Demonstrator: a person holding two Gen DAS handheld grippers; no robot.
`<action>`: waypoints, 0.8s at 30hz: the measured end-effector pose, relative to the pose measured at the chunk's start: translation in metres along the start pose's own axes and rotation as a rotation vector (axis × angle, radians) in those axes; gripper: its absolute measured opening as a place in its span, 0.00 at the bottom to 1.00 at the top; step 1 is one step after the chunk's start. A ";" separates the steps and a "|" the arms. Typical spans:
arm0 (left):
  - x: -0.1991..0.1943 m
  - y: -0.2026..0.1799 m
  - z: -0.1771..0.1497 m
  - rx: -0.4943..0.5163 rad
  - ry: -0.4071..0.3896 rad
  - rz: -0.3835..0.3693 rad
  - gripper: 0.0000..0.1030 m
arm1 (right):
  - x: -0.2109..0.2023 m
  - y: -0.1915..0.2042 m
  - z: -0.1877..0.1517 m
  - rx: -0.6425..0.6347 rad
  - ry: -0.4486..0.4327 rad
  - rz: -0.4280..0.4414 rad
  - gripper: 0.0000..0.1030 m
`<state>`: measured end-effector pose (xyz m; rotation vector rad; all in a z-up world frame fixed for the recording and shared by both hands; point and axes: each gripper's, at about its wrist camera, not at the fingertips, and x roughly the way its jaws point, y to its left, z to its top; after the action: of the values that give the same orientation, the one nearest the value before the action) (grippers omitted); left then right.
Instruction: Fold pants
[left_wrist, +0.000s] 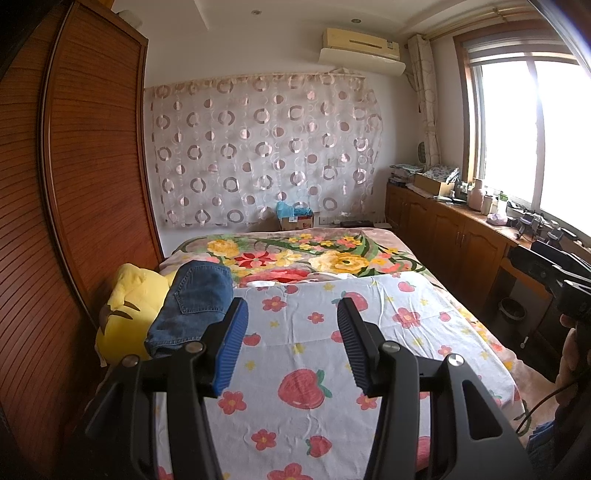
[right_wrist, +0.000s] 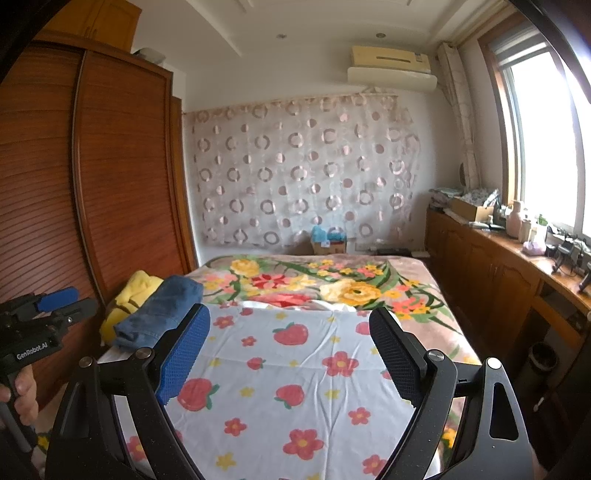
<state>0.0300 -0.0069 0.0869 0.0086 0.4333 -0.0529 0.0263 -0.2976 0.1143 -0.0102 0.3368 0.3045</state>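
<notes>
While both the left gripper and right gripper hover spread and empty above the sheet, the jeans lie folded against a yellow plush at the bed's left edge. Risk: a nudge could topple them off. A far box holds blue material.

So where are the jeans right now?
The jeans lie bunched on the left edge of the bed, on the yellow plush pillow beside the wooden wardrobe, just past the strawberry-print sheet; neither gripper touches them.
</notes>
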 end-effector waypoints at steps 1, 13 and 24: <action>0.000 -0.002 0.001 -0.002 0.000 0.001 0.48 | 0.000 0.000 0.000 0.001 -0.001 0.001 0.87; 0.000 -0.001 0.001 -0.002 -0.001 -0.001 0.49 | 0.000 0.001 0.001 -0.002 -0.001 0.002 0.87; 0.000 -0.001 0.000 -0.002 -0.001 -0.001 0.49 | 0.000 -0.001 0.000 0.000 0.000 -0.001 0.87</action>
<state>0.0300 -0.0078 0.0869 0.0067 0.4320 -0.0532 0.0268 -0.2981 0.1140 -0.0105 0.3372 0.3034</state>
